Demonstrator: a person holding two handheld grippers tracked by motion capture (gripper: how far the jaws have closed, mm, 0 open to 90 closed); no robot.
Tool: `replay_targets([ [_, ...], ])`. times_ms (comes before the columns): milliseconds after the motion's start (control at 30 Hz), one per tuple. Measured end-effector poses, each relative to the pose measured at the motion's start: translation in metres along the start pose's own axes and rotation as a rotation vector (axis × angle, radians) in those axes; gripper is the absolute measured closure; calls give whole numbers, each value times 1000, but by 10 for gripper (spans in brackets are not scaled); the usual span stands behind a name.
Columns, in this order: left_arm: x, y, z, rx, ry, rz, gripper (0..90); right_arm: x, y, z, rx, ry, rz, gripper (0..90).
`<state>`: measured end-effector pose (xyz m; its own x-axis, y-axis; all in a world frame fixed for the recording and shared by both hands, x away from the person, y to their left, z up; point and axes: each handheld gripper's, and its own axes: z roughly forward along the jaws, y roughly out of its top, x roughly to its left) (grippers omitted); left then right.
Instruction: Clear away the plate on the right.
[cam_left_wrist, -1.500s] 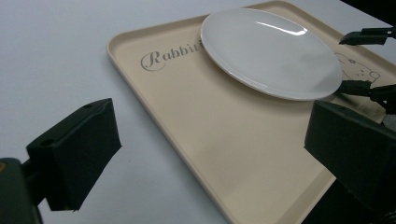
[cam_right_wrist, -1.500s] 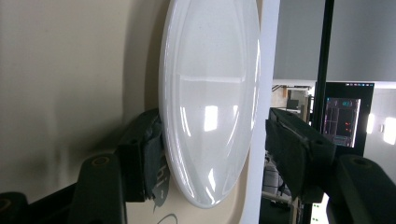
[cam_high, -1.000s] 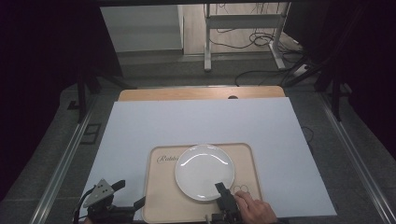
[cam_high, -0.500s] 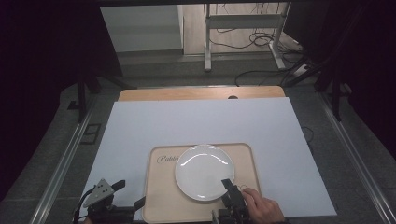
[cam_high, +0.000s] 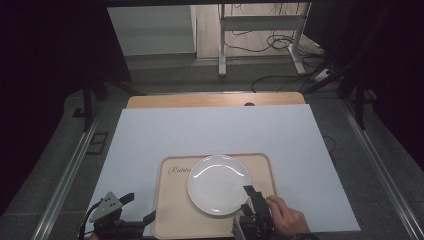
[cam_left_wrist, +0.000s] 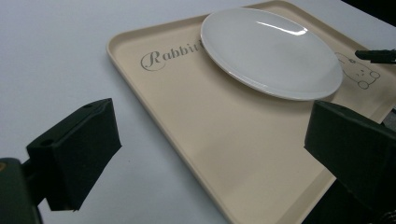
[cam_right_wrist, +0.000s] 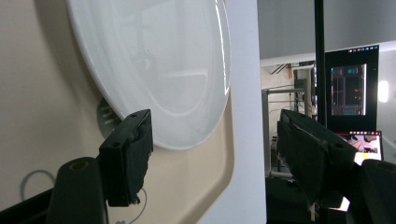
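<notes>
Jaws apart on both sides: the right gripper (cam_high: 252, 202) has just been opening, its black blocky jaws spread with nothing clamped between them, the rim of the white plate (cam_high: 219, 183) lying just beside one jaw in the right gripper view (cam_right_wrist: 210, 154). The left gripper (cam_high: 135, 215) waits at the near-left corner of the tray (cam_high: 170, 220), its jaws (cam_left_wrist: 210, 163) wide and empty above that corner and the white surface (cam_high: 210, 130) beside it. The plate is round, shallow and glossy, catching streaks of light across its smooth glaze, and rests flat on the far half of the tray, partly covering the script lettering printed there. The tray is a beige rectangle with rounded corners and a low raised lip, matt in finish, with a small line drawing of a rabbit near its right end (cam_left_wrist: 362, 74). It sits on a white sheet covering a pale wooden surface whose far edge (cam_high: 215, 99) shows beyond. A hand (cam_high: 287, 220) comes in from the bottom right, fingers wrapped around the right gripper's body, which points forward toward the plate's near-right edge. The left gripper carries a grey three-cornered plate (cam_high: 106, 206) on top and lies low, angled toward the tray.
</notes>
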<state>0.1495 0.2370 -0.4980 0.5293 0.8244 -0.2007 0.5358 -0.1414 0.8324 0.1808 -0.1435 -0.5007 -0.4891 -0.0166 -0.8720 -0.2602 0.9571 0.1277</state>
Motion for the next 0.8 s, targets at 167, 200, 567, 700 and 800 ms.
replay_targets([
  [167,0,0,0,0,-1,-1,33,-5,-6,2,-2,-6,45,262],
  [200,0,0,0,0,0,-1,32,-6,-7,3,-1,-6,56,262],
  [567,0,0,0,-1,2,-1,32,-16,-18,8,6,23,187,262],
  [700,0,0,0,-1,2,-1,32,-20,-22,9,14,39,241,260],
  [800,0,0,0,-4,-2,0,32,-22,-25,11,19,52,283,255],
])
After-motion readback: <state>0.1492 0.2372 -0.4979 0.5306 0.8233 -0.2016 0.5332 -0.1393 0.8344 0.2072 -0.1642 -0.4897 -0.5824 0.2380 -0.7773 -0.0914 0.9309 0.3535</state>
